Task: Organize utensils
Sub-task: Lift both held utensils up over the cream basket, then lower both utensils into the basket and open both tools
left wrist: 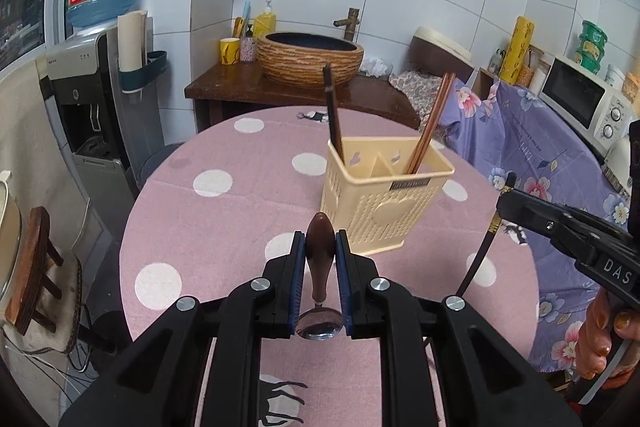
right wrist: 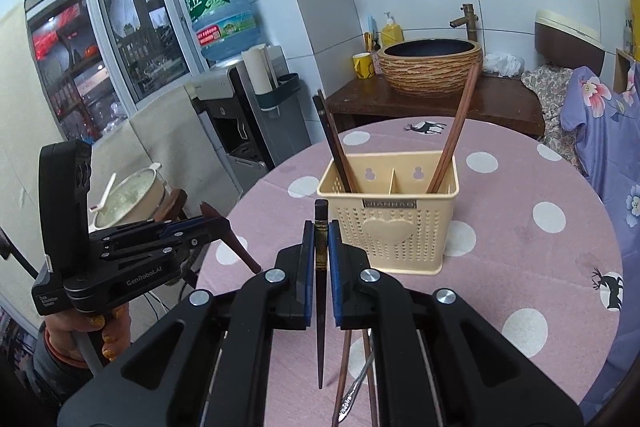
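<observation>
Left gripper [left wrist: 320, 251] clamped on wooden-handled spoon [left wrist: 319, 269], bowl hanging toward camera. Right gripper [right wrist: 321, 247] pinched on dark chopstick [right wrist: 321, 291], tip down. Both held near side of cream holder [right wrist: 390, 211], clear of table [right wrist: 520, 227]. Holder already keeps chopsticks in each compartment. Best to lift above rim, align upright, lower tip-first, release only once seated; likely chopstick with its kind.

Surface [left wrist: 224, 227]: pink cloth with white dots and black deer motifs. Utensil holder [right wrist: 394, 227]: cream, perforated, heart emblem. Spoon [left wrist: 320, 247]: brown handle. Chopstick [right wrist: 321, 291]: black, gold band. Fingers [left wrist: 298, 267]: black, blue pads.
</observation>
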Tool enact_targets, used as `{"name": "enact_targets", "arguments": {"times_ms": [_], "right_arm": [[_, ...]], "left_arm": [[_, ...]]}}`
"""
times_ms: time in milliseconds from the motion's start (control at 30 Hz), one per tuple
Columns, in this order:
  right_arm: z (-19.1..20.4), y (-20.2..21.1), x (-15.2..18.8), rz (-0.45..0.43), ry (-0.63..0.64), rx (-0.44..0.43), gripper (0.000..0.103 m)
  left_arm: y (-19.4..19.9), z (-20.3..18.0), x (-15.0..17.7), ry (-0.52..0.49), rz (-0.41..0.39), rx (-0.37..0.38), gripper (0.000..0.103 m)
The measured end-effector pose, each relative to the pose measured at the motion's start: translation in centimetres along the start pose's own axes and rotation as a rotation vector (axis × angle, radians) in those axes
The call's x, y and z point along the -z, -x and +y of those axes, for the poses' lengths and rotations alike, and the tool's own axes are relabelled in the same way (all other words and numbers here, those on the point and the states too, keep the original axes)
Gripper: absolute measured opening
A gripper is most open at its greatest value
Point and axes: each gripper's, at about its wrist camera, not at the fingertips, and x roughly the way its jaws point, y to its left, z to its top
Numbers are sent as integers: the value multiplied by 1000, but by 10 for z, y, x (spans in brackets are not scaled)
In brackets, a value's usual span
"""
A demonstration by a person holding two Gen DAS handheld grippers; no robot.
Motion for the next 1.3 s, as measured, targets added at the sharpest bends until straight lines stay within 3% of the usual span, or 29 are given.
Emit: {"name": "enact_targets", "arguments": {"times_ms": [233,433,567,700,900,1300], "right_arm": [[2,25,-56,-66,-13,14,8],[1,56,-122,-210,-20,137,8],[-6,55,-153,-276,-34,233,8],[-21,40,-161,-303,-38,305,8],[-54,9,-139,-311,-84,348,8],[-73,-43,-92,-200,-107,346,8]], "left_arm": [[36,-15,-65,16,-111,59,16],[47,-30,-126,38,-214,45,16],[27,-38,-147,52,-216,11,16],[-3,-41,-147,55,-178,3,16],[-40,-40,-122,38,-142,-19,16],[-87,-44,-77,-8,-43,-56,16]]}}
